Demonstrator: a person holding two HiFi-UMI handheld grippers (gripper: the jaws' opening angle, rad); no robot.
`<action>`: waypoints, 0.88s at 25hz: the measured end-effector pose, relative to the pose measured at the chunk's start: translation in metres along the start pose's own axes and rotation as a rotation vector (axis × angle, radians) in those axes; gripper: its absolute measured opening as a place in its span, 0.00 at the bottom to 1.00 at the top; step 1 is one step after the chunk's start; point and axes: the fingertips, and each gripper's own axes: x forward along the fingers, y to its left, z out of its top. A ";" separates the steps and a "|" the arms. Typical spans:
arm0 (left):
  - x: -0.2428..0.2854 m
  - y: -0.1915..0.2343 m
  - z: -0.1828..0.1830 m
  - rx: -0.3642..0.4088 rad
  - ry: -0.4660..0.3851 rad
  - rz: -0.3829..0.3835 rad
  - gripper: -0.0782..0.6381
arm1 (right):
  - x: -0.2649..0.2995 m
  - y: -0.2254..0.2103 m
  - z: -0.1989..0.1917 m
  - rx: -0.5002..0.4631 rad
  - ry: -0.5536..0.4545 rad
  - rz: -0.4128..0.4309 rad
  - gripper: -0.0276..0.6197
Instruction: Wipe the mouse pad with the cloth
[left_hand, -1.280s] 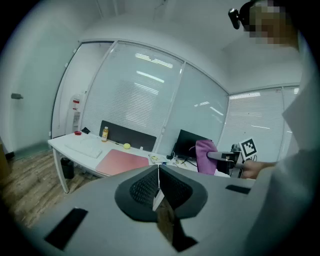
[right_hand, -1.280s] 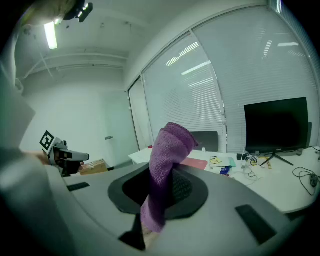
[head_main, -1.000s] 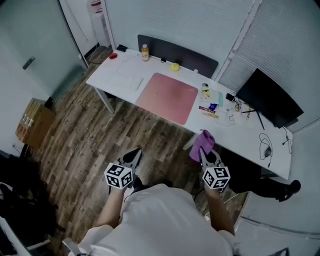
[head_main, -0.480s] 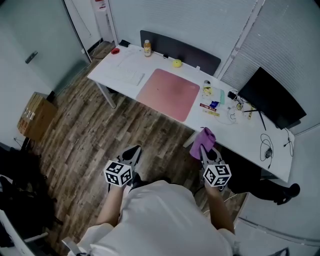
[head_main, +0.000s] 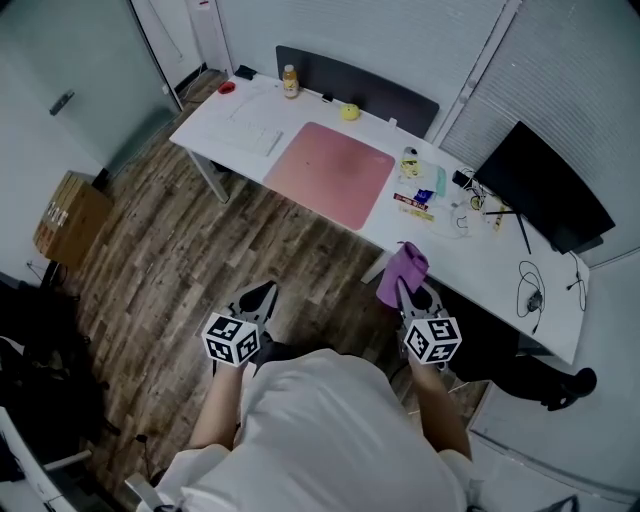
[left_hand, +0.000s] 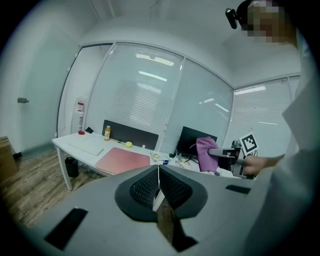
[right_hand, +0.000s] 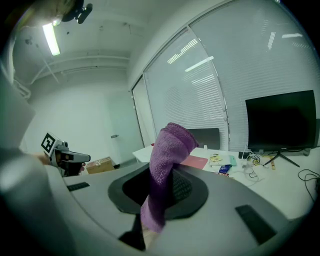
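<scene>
Two tongs hang short of the white worktop (head_main: 500, 265) in the head view, well apart from the pink mouse pad (head_main: 330, 172), so wiping looks not yet begun. The purple cloth (head_main: 402, 272) stands up from the right tongs (head_main: 408, 290). Left gripper view: the left tongs (left_hand: 158, 186) are pressed together, empty. Right gripper view: the jaws clamp the cloth's middle, likely leaving a free end for wiping.
</scene>
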 end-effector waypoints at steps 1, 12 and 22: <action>0.001 -0.001 0.000 -0.002 -0.001 0.003 0.14 | -0.001 -0.002 -0.001 -0.002 0.004 0.004 0.16; 0.009 -0.006 -0.005 -0.030 0.003 0.030 0.14 | 0.008 -0.014 -0.004 0.001 0.025 0.030 0.16; 0.030 0.019 0.009 -0.034 0.009 -0.006 0.14 | 0.038 -0.010 -0.005 0.009 0.049 0.007 0.16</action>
